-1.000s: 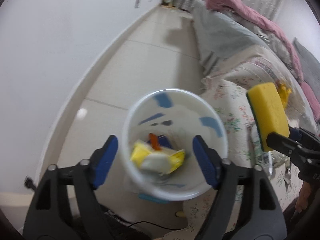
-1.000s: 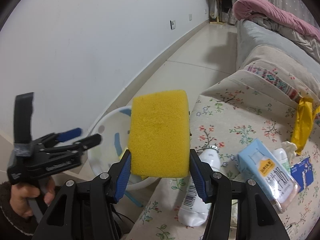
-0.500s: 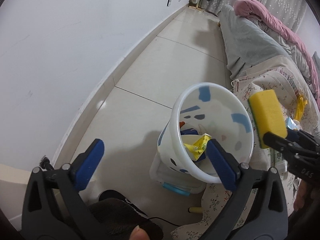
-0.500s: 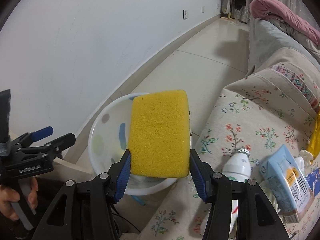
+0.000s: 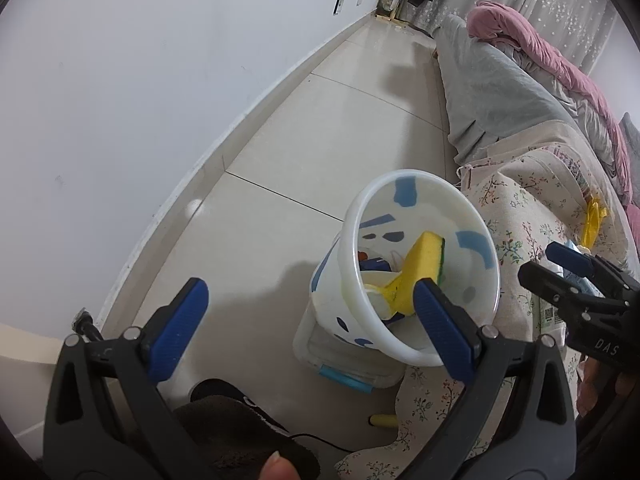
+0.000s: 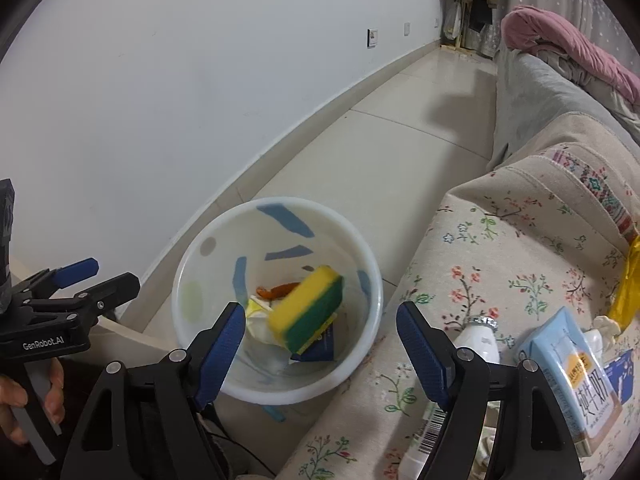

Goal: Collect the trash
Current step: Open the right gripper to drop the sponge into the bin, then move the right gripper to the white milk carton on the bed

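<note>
A white bin (image 6: 280, 201) with blue patches stands on the floor beside the sofa. A yellow and green sponge (image 6: 308, 312) lies loose inside it, on top of wrappers. My right gripper (image 6: 322, 336) hovers over the bin with its jaws opening and nothing between the pads. The left wrist view shows the sponge (image 5: 420, 276) leaning against the bin's (image 5: 420, 174) inner wall. My left gripper (image 5: 312, 320) is open wide to the left of the bin and holds nothing. Each gripper shows in the other's view: left gripper (image 6: 108, 276), right gripper (image 5: 548, 266).
On the floral sofa cover (image 6: 500, 248) lie a light blue milk carton (image 6: 568, 376), a white bottle (image 6: 476, 340), a yellow wrapper (image 6: 628, 288) and a blue packet (image 6: 624, 376). The bin rests on a clear plastic box (image 5: 344, 364). A white wall runs along the left.
The sponge has left my right gripper and dropped into the bin as the right jaws spread. My left jaws widened and now stand beside the bin instead of around it.
</note>
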The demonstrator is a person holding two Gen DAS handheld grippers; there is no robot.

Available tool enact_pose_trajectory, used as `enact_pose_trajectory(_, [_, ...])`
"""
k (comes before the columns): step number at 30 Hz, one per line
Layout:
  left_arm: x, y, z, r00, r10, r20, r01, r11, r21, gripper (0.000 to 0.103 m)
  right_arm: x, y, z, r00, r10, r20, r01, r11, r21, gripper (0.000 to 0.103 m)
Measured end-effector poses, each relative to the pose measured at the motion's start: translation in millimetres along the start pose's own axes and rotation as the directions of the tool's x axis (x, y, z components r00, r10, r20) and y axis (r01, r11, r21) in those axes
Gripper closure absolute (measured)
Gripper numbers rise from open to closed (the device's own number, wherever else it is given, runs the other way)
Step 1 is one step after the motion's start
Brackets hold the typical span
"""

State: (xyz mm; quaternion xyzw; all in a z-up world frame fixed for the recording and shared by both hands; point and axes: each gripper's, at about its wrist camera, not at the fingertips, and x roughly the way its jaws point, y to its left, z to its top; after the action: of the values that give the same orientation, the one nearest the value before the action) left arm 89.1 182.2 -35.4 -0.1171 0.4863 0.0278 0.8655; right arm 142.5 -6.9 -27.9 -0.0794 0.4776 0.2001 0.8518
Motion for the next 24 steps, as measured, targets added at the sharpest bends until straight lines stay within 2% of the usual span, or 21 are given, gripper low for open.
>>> enact_pose_trajectory(14, [1,-24,-2,0.999,-0.034,-0.003,0.034,0.998,0.046,0.001,-51,-27,-18,0.997,-0.066,0.044,0.066,0.998,0.006,0.019])
enact_pose_trajectory(24, [0,-63,-7,0.996,-0.086,-0.028,0.089,0.988,0.128,0.001,-92,-83,-46,0.987,-0.141,0.075,0.131,0.984,0.118,0.019])
